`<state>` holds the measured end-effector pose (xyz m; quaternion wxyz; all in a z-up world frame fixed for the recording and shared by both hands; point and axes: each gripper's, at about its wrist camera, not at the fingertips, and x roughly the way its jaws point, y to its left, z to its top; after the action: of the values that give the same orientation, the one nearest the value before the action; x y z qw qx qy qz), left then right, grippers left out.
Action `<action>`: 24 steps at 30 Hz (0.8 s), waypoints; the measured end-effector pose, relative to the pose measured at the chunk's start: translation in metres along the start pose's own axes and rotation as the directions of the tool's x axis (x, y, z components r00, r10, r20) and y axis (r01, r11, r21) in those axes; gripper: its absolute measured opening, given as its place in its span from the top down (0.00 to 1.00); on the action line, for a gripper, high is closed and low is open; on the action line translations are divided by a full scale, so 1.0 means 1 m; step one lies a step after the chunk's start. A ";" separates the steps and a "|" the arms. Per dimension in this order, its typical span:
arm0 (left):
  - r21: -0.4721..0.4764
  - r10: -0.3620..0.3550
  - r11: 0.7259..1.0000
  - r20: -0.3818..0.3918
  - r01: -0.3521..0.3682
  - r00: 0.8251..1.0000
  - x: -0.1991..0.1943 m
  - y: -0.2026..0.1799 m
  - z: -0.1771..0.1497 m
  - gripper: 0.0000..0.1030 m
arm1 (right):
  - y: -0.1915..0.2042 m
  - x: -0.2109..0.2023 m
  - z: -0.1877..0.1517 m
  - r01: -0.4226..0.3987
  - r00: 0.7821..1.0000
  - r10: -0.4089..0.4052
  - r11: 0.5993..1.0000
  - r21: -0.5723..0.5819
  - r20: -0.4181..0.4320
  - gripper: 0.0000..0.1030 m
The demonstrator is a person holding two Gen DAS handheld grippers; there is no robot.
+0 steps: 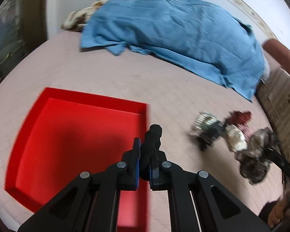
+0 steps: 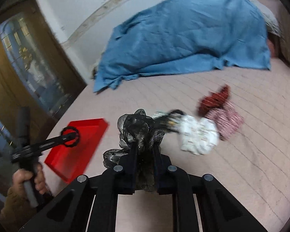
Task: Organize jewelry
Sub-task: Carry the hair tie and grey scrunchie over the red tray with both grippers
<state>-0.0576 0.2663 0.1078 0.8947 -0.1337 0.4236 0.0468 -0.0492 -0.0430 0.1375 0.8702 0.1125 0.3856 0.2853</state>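
My left gripper (image 1: 146,150) is shut on a black scrunchie (image 1: 152,135), held above the right edge of the empty red tray (image 1: 94,102). In the right wrist view the same gripper (image 2: 72,135) holds the black scrunchie (image 2: 70,136) over the tray (image 2: 87,123). My right gripper (image 2: 144,145) is shut on a grey-black sequined scrunchie (image 2: 137,127), lifted off the bed; it also shows in the left wrist view (image 1: 259,150). On the bed lie a white scrunchie (image 2: 199,135), a pink striped one (image 2: 228,118), a dark red one (image 2: 214,98) and a comb clip (image 2: 164,118).
A pink quilted bedcover (image 1: 145,81) lies under everything. A crumpled blue sheet (image 1: 174,31) covers the far part of the bed. A wall stands behind it, and a wooden-framed window (image 2: 29,61) to the left. A patterned pillow (image 1: 284,100) is at the right.
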 end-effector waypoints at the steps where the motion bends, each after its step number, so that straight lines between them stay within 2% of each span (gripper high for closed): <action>1: -0.015 0.014 1.000 0.004 -0.014 1.000 0.001 0.011 0.003 0.94 | 0.009 0.004 0.004 -0.007 1.000 0.007 1.000 -0.014 -0.009 0.86; 8: -0.122 0.112 0.986 -0.023 -0.114 0.993 0.024 0.084 0.023 0.94 | 0.089 0.068 0.024 -0.074 0.992 0.063 0.992 -0.100 -0.111 0.86; 13: -0.219 0.121 0.967 -0.063 -0.132 0.991 0.041 0.124 0.033 0.94 | 0.135 0.131 0.035 -0.102 0.978 0.079 0.988 -0.114 -0.191 0.85; 18: -0.276 0.090 0.955 -0.075 -0.108 0.993 0.051 0.148 0.039 0.94 | 0.166 0.194 0.040 -0.102 0.962 0.066 0.987 -0.121 -0.264 0.85; 24: -0.277 0.048 0.959 -0.055 -0.061 0.997 0.049 0.149 0.040 0.93 | 0.187 0.248 0.039 -0.067 0.949 0.015 0.986 -0.153 -0.316 0.84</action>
<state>-0.0258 0.4186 0.0643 0.8551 -0.2476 0.4373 0.1274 0.0372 0.2544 0.0913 0.7980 0.0027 0.4920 0.3481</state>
